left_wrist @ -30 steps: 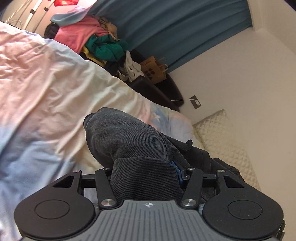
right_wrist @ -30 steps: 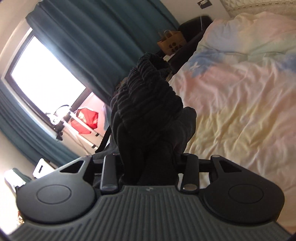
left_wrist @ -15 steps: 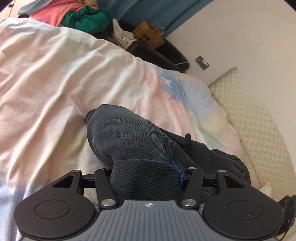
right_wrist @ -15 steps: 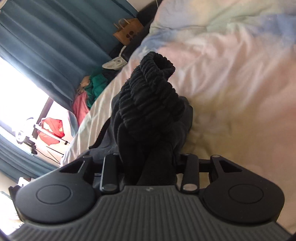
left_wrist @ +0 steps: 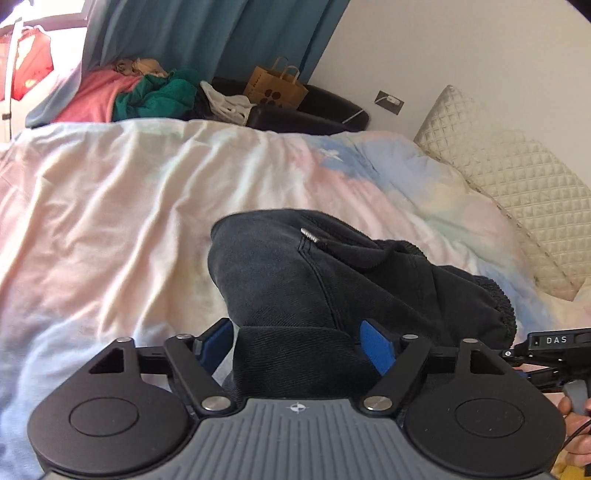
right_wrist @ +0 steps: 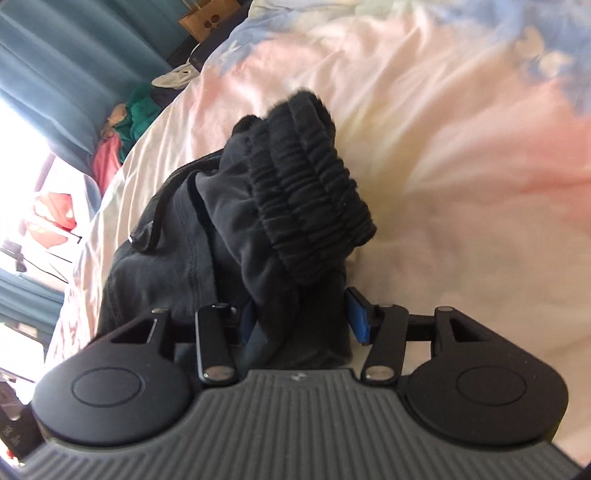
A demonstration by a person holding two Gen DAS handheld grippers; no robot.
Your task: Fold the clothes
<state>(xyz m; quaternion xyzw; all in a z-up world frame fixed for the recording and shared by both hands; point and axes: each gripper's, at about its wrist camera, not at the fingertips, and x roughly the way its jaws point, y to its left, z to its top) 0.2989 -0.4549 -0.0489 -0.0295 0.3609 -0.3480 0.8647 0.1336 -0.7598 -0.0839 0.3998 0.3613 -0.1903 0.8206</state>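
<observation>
Garment: dark charcoal trousers with a ribbed elastic waistband (left_wrist: 314, 284) lie bunched on the bed, fabric running back between the blue pads of both tools
Left tool (left_wrist: 299, 343): pads sit apart on either side of a fold of the trousers; whether they press the cloth I cannot tell
Right tool (right_wrist: 301, 317): the gathered waistband (right_wrist: 314, 195) rises just ahead of it, cloth fills the gap between the pads, which look spread; grip cannot be told
Drawcord: a dark cord with a silver metal tip (left_wrist: 312, 235) lies across the top of the trousers
Bed: pastel pink, blue and cream duvet (left_wrist: 129, 206), rumpled, under the garment
Pillow: cream quilted pillow (left_wrist: 517, 192) by the white wall
Beyond the bed: heap of pink and green clothes (left_wrist: 140, 92), brown paper bag with handles (left_wrist: 277, 86), teal curtain (left_wrist: 221, 33)
Person: a hand (left_wrist: 576, 435) at the left view's right edge, behind the other tool's black frame
</observation>
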